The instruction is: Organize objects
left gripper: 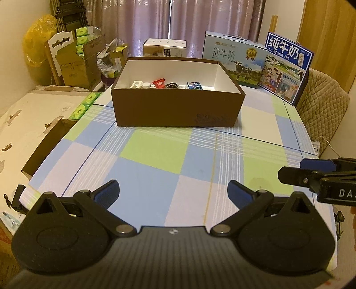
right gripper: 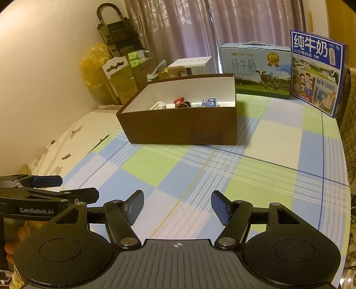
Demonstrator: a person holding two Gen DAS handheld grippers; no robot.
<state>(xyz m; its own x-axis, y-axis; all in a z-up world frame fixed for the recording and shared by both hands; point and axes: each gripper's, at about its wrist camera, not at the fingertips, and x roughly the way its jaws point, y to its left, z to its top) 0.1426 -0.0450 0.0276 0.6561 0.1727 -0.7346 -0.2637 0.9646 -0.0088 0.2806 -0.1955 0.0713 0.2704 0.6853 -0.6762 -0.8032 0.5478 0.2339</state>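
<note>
Box (left gripper: 175, 106) sits toward the table's (left gripper: 155, 177) far edge, long axis running left-right across it, open top up so small items drop in; several already lie along its back wall. Left gripper (left gripper: 173, 193) and right gripper (right gripper: 177, 207) both gape empty near my edge.

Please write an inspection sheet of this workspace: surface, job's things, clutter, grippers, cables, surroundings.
Surface: checked cloth on the table, bare in front.
Job's things: small items lie inside the open brown box.
Clutter: two milk cartons behind the box.
Grippers: left hand-held gripper open, empty; right hand-held gripper open, empty.
Cables: white cord and power strip at the table's right edge.
Surroundings: curtain, cardboard boxes.
</note>
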